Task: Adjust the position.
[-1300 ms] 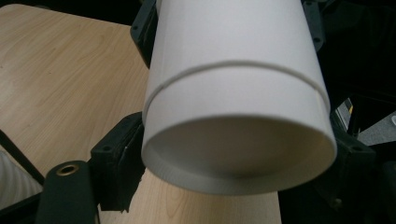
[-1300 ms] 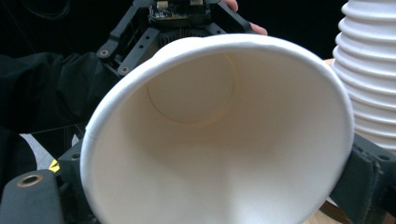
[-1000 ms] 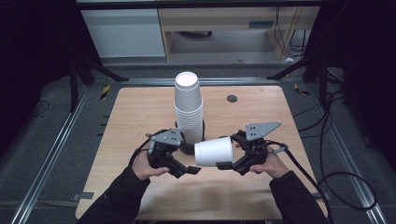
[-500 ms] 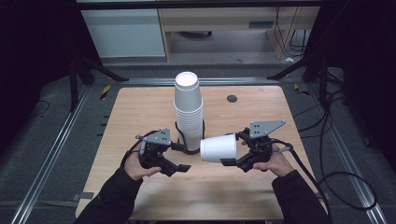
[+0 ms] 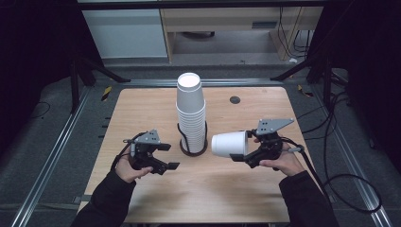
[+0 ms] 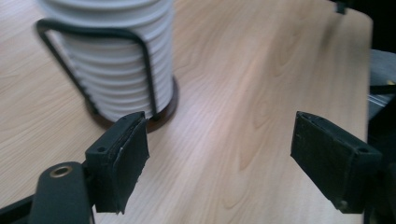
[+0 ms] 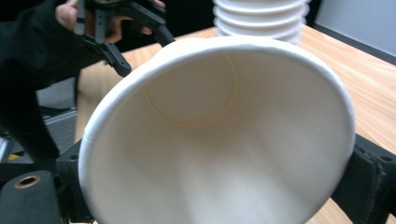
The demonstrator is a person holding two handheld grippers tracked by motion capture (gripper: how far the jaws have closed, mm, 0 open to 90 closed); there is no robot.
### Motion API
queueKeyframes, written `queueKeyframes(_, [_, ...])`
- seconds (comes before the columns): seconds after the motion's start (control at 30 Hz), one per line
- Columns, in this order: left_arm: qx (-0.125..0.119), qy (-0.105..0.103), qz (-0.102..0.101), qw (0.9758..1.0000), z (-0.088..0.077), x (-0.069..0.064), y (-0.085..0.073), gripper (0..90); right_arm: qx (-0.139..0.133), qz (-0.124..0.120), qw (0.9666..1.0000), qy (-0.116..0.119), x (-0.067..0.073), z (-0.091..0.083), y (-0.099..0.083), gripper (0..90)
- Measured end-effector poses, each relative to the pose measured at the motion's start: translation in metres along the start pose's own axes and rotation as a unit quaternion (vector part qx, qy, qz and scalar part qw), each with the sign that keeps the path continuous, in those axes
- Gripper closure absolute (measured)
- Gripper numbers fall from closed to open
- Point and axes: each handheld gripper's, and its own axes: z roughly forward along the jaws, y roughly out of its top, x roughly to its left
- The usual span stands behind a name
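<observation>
While the right gripper (image 5: 239, 155) clamps a single white paper cup (image 5: 230, 144) near its rim, the cup lies on its side in the air, mouth toward the hand and base pointing left at the stack of cups (image 5: 191, 112) — in the right gripper view the jaws sit on either side of the cup's wall and press it slightly oval. Over on the left, the left gripper (image 5: 168, 157) stands with its jaws apart and nothing between them; they have just been opening wider, and the left gripper view looks past the two black pads at bare table (image 5: 265, 189) with the stack's lower rings and the black wire holder (image 5: 192, 142) up to the left. So the cup hangs just right of the holder, above the near half of the table, free of the stack. My read is that this is a cup being carried off alone — or on its way back — and the trick now is a gentle squeeze, because paper this thin will buckle if pinched harder. Keep the grip close to the rolled rim, where the wall is stiffest. Swing it clear of the tall stack — one nudge could topple that column — and bring the wrist upright before setting it down.
</observation>
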Motion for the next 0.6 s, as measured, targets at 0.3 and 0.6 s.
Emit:
queueKeyframes(0.3, [0.018,0.035,-0.027,0.9989,0.000,0.011,-0.014,18.3,0.037,0.026,0.9970,-0.063,-0.008,-0.019,0.005,9.8])
queueKeyframes(0.6, [0.013,0.031,-0.018,0.9993,0.002,0.009,-0.011,18.1,0.051,0.031,0.9959,-0.068,-0.010,-0.026,0.003,9.7])
